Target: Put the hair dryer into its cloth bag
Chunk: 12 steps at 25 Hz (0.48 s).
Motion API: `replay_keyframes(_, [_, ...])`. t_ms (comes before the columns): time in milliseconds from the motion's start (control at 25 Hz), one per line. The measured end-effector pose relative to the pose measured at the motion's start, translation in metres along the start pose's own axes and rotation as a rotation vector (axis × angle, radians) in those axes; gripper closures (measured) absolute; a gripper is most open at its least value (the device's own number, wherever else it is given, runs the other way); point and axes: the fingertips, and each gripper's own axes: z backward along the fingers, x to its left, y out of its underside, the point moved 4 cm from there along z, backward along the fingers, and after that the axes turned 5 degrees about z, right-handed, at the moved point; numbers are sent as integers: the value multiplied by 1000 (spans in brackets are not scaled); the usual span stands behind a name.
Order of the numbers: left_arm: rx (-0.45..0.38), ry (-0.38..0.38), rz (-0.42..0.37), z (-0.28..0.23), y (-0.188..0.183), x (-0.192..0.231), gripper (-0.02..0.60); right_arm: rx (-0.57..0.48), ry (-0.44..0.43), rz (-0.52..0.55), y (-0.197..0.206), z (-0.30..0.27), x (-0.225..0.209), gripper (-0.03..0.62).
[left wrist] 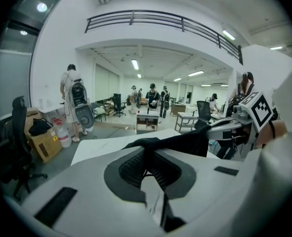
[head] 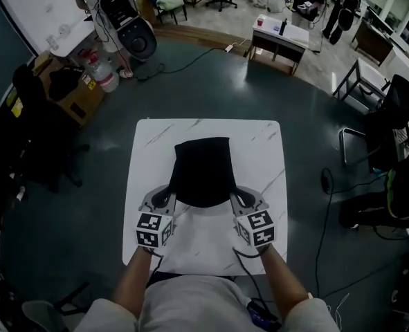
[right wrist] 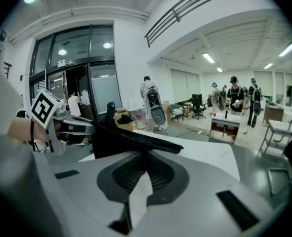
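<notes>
Both sets of jaws are pinched shut on black cloth: the left gripper holds the near left edge of the cloth bag, and the right gripper holds its near right edge. The bag is stretched between them over the middle of the white table, its far end reaching away from me. I see no hair dryer in any view. It may be inside the bag, but I cannot tell. My worry is the thin bite, since each jaw has only a fold of fabric. If the dryer's weight is in there, a tug or uneven hands could pull the cloth free. The near edge then sags and the dryer slides out.
</notes>
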Motion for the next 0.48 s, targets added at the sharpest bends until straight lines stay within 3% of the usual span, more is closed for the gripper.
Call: replay_keyframes(480, [138,-17,41,14,100,-31,563,104,0,-33,89,12,34,571])
